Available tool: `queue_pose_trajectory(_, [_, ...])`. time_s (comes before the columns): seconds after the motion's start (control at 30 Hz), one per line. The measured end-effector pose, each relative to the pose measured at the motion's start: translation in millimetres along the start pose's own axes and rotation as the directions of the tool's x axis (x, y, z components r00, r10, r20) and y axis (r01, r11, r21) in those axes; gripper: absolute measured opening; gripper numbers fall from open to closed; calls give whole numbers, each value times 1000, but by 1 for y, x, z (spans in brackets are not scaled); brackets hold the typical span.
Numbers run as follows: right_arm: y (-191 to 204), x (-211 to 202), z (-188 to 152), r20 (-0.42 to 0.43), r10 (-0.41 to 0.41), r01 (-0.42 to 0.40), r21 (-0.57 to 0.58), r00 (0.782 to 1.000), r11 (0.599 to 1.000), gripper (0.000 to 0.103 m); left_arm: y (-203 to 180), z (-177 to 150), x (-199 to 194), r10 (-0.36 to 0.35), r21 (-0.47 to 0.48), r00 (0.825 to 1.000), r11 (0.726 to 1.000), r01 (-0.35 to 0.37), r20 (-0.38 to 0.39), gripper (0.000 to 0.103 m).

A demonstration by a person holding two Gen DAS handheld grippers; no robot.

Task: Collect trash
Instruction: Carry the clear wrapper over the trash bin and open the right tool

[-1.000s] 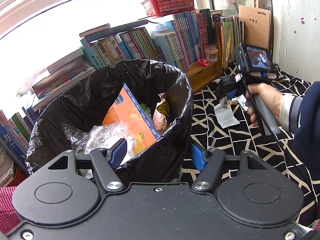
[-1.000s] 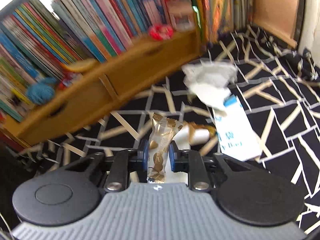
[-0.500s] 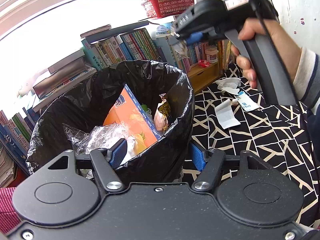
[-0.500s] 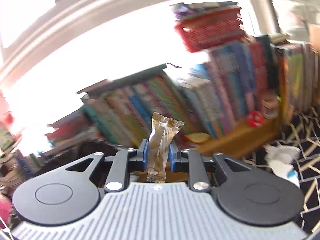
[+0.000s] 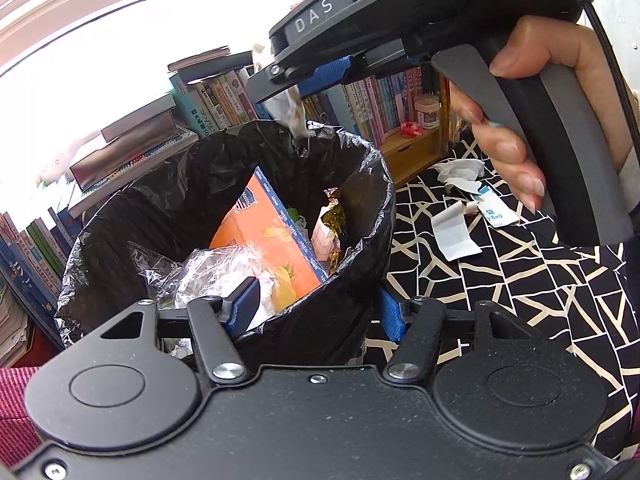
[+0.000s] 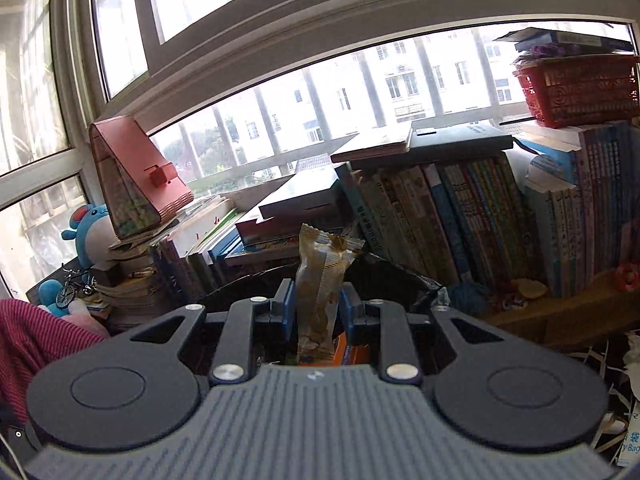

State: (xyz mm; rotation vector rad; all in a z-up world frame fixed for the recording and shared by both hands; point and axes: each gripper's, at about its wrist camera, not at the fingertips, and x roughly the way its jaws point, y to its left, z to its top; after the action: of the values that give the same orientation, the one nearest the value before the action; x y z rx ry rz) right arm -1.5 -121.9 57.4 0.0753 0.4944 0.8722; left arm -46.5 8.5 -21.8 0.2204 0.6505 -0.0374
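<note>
inside, the black-lined bin holds an orange box and plastic wrap.

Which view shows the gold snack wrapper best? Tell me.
The right wrist view: the gold snack wrapper stands full-length between the opening right claw. The left wrist view shows only its lower end above the bin.

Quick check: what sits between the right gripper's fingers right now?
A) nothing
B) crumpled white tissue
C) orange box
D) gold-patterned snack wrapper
D: the right wrist view shows the gold-patterned snack wrapper standing between the fingers of the right gripper, whose jaws are opening, above the black-lined trash bin.
</note>
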Motion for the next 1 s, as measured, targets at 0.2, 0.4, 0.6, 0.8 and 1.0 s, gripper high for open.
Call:
queue_pose_trajectory(0.2, [6,0,-3,-9,6,-6,-33,1000,999,78,-1,0,0,2,3,1000,1000,-2,1,60])
queue_pose_trajectory(0.4, [-4,-3,-1,19,-43,43,11,999,999,89,0,0,0,2,3,1000,1000,-2,2,60])
queue_pose_trajectory(0.6, [-22,-3,-1,35,-130,127,87,991,988,92,0,0,0,2,4,1000,1000,-2,2,60])
queue_pose_trajectory(0.8, [-43,-3,-5,37,-225,216,170,974,962,93,0,0,0,2,3,1000,1000,-2,2,60])
queue_pose_trajectory(1.0, [-72,-4,-14,8,-337,322,267,942,908,94,0,0,0,3,3,1000,1000,-3,2,60])
